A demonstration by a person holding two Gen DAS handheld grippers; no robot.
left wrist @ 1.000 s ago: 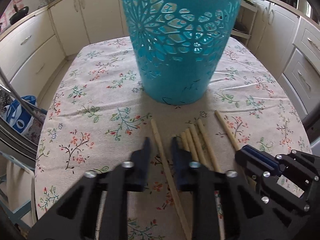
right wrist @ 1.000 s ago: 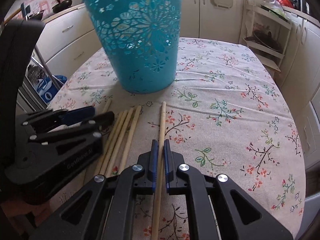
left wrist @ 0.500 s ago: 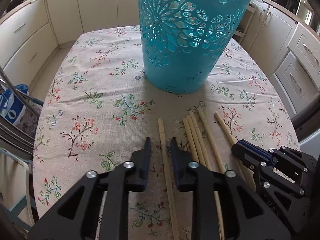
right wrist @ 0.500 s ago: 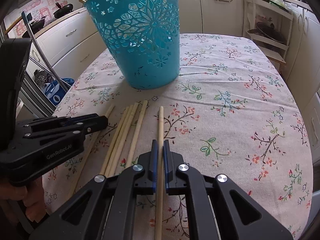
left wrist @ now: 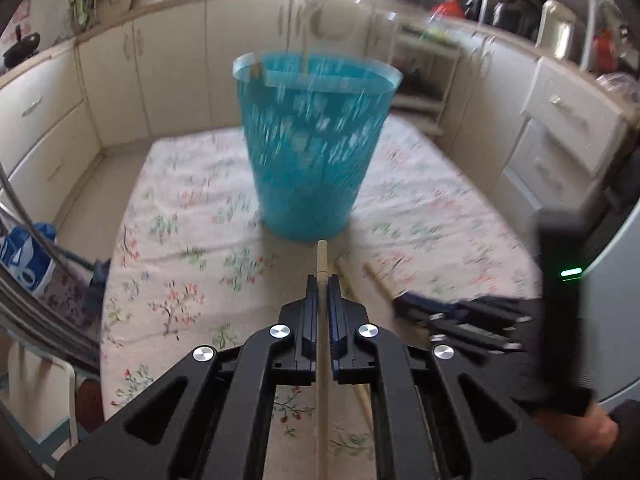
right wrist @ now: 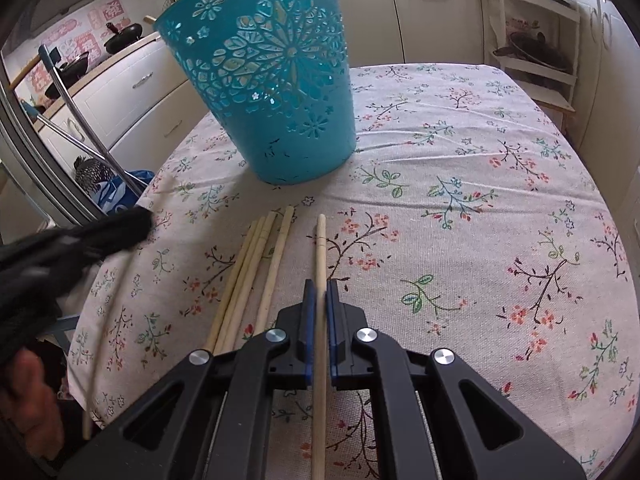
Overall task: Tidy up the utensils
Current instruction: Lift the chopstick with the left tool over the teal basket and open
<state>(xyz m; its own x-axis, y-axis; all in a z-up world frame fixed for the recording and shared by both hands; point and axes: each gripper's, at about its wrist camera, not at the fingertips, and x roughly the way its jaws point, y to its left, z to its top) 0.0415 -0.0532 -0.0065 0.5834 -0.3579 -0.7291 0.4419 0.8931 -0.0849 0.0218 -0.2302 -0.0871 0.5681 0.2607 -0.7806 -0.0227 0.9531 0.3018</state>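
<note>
- Each chopstick (left wrist: pixel 322 264) (right wrist: pixel 320 248) runs lengthwise between closed jaws, tip pointing at the teal basket (left wrist: pixel 316 148) straight ahead.
- Left gripper (left wrist: pixel 322 280) holds its stick raised off the desk (left wrist: pixel 180 240), nearer the rim.
- Right gripper (right wrist: pixel 320 286) clamps its stick low over the cloth, just beside the loose chopsticks (right wrist: pixel 256 272).

Daylit; left view motion-blurred; fisheye-warped edges

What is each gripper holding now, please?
Left gripper: closed on a chopstick.
Right gripper: closed on another chopstick.
</note>
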